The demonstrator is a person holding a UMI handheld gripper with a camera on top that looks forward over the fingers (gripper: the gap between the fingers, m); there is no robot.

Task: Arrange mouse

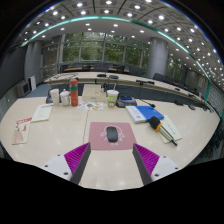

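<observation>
**Mouse at rest on its pink mat, gripper held back with fingers apart**

The largest thing in view is the pale table (pixel 60 140), which runs wide across the scene and carries everything else. Places below are given from the pink mouse mat (pixel 110 136), which lies on the table's near middle.

Beyond the mat, past the table's far edge, a second long desk (pixel 130 84) runs across the room, with dark chairs behind it and tall windows behind those.

To the right of the mat and a little farther away lies a blue book or folder (pixel 146 113), with white papers (pixel 166 128) beside it and a dark pen-like object across them. To the left of the mat, well apart, a sheet of paper (pixel 41 113) lies flat, and a printed leaflet (pixel 21 131) sits nearer the table's left edge.

Farther from the mat, to its left, stands an orange bottle (pixel 73 93), with a few small containers beside it that are too small to identify. Straight beyond the mat stands a pale cup (pixel 112 98).

The mouse (pixel 111 133), dark grey, sits on the middle of the mat, resting on its own.

The gripper (pixel 111 158) is just short of the mat's near edge. Its fingers (pixel 75 157) are spread wide, magenta pads facing in, touching nothing; the mouse lies just ahead of them, in line with the gap.
</observation>
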